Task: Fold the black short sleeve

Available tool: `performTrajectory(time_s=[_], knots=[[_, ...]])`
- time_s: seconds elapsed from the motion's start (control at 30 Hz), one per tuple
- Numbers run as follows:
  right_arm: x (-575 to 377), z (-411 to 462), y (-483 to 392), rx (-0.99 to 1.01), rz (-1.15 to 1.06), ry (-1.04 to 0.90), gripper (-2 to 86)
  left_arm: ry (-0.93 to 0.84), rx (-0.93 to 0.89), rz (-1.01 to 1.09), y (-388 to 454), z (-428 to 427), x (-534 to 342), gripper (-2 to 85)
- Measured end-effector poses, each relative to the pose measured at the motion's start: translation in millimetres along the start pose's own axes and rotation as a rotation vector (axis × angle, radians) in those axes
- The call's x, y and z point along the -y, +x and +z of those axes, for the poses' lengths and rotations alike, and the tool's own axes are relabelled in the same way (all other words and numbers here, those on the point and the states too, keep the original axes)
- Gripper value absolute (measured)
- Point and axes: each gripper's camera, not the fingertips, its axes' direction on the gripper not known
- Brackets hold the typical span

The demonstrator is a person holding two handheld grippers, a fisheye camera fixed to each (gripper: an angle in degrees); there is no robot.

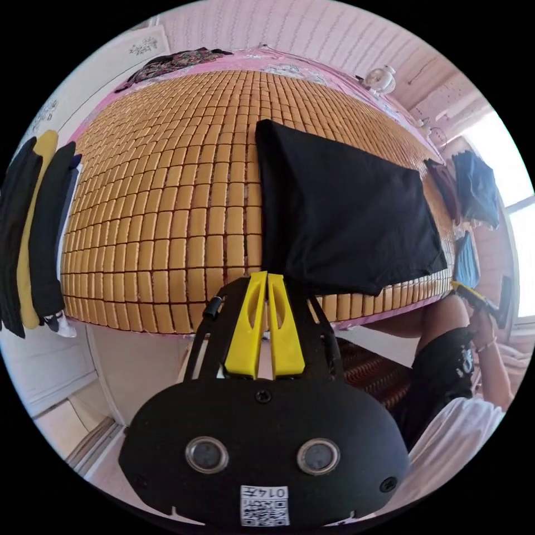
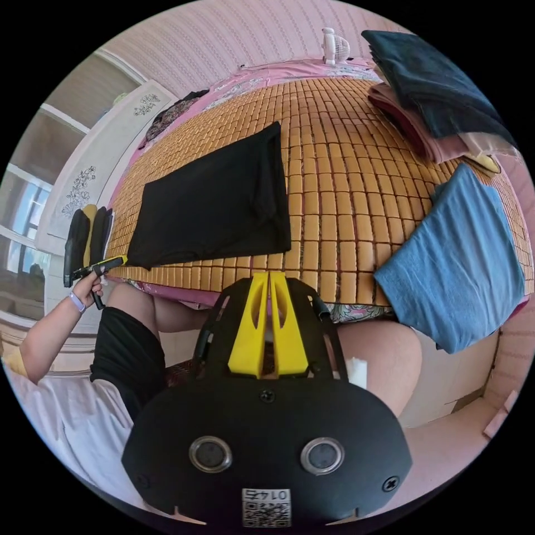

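A black short-sleeve shirt (image 1: 343,214) is lying flat, already folded into a rough rectangle, on a bed covered by a tan tiled mat (image 1: 167,195), close to the near edge. The left hand-held gripper (image 1: 266,278) is hovering just off that edge, its yellow jaws pressed together and gripping nothing. The right hand-held gripper (image 2: 269,277) is also hovering with jaws together, empty, between the shirt and a folded blue cloth (image 2: 462,262). A stack of folded clothes (image 2: 429,95) is sitting farther back. One risk: pinching only the top layer could be pulling the fold apart, or dragging the shirt over the bed's edge.
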Motion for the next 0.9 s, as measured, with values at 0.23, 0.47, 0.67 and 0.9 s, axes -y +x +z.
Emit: performTrajectory(time_s=[0.23, 0.47, 0.67, 0.9], knots=[[-21, -6, 15, 0.046, 0.036, 0.098, 6.7, -0.095, 0.287, -0.088, -1, 2, -30, -1.0], [-38, -7, 32, 0.108, 0.126, 0.212, 7.4, 0.274, 0.117, -0.115, 19, -45, -82, -1.0], [-18, 19, 44, 0.11, 0.142, 0.209, 9.5, 0.489, -0.094, 0.132, 98, -61, -134, -1.0], [1, 66, 23, -0.027, 0.136, 0.14, 4.0, 0.447, -0.167, 0.235, 150, -31, -176, -1.0]])
